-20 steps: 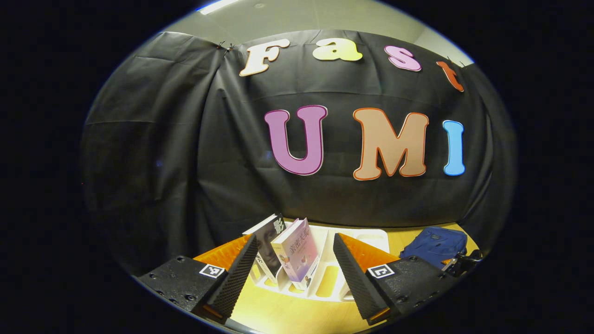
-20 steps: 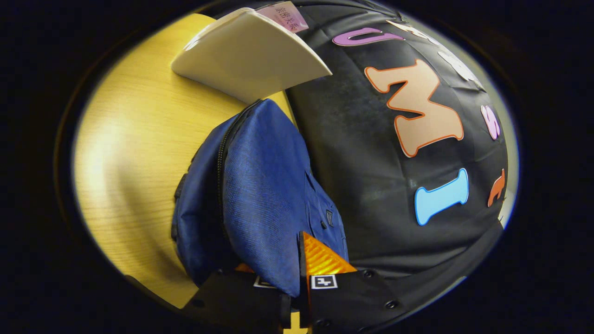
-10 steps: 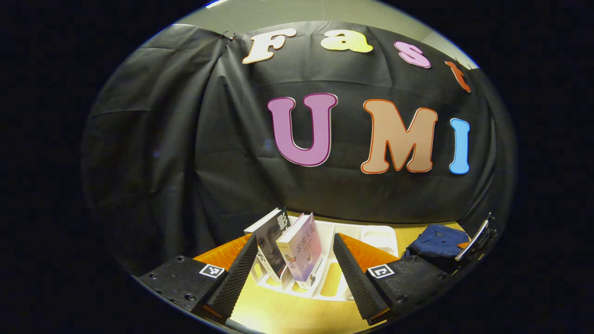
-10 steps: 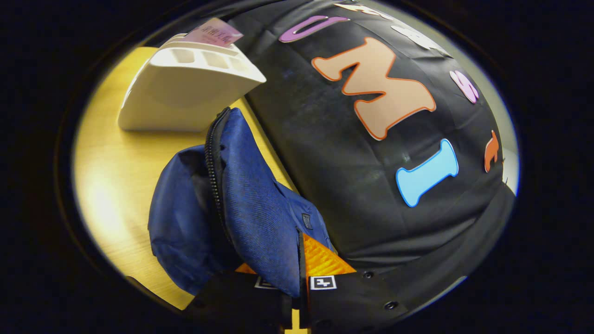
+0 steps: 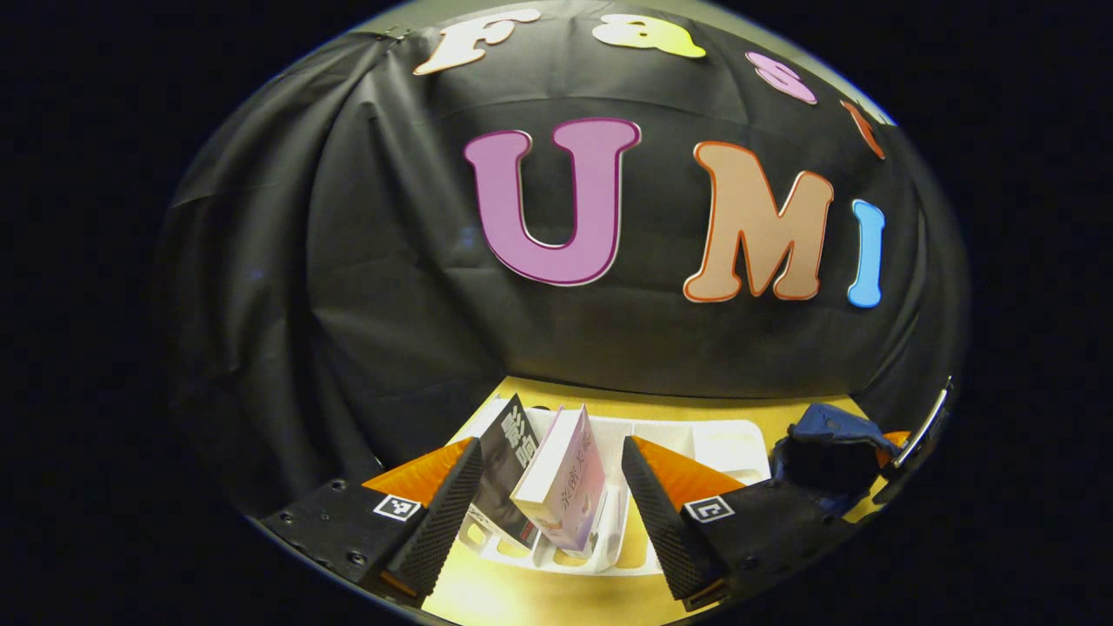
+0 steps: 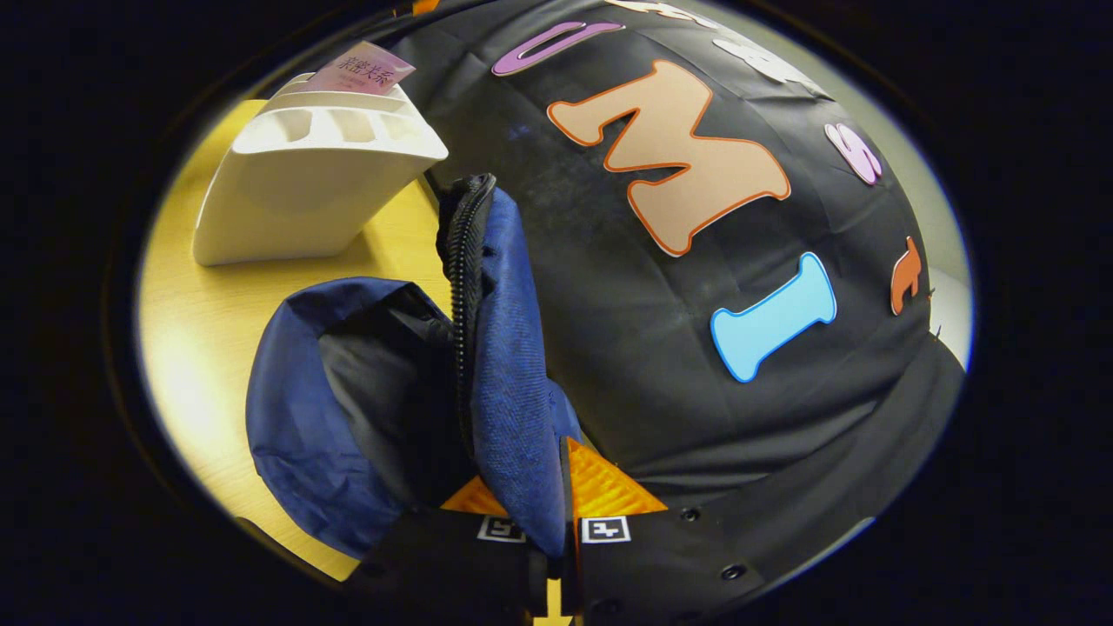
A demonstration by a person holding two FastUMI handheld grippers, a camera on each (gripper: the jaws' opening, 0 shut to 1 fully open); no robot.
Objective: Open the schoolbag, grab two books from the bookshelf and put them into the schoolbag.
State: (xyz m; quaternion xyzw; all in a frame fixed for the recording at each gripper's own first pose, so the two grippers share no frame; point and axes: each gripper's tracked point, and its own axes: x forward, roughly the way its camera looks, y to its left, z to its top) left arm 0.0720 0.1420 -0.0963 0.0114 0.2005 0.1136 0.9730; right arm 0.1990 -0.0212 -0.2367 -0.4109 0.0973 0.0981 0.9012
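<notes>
In the left gripper view my left gripper (image 5: pixel 549 509) stands open, its fingers on either side of two leaning books in a white bookshelf (image 5: pixel 696 439): a dark book (image 5: pixel 509 465) and a pink book (image 5: pixel 569 478). The blue schoolbag (image 5: pixel 826 443) sits at the right. In the right gripper view my right gripper (image 6: pixel 549 513) is shut on the schoolbag's front flap (image 6: pixel 513 365), holding it up along the zip (image 6: pixel 465 261). The bag's dark inside (image 6: pixel 383 382) gapes open. Behind it stand the bookshelf (image 6: pixel 296 187) and the pink book (image 6: pixel 356 69).
The yellow wooden table (image 6: pixel 204 330) carries the bag and shelf. The black cloth wall (image 5: pixel 391 287) hangs close behind them. The other gripper's metal part (image 5: pixel 922 426) shows at the far right by the bag.
My left gripper has closed in on the books, which now lie between its fingers. My right gripper has pulled the flap up and away, widening the bag's mouth.
</notes>
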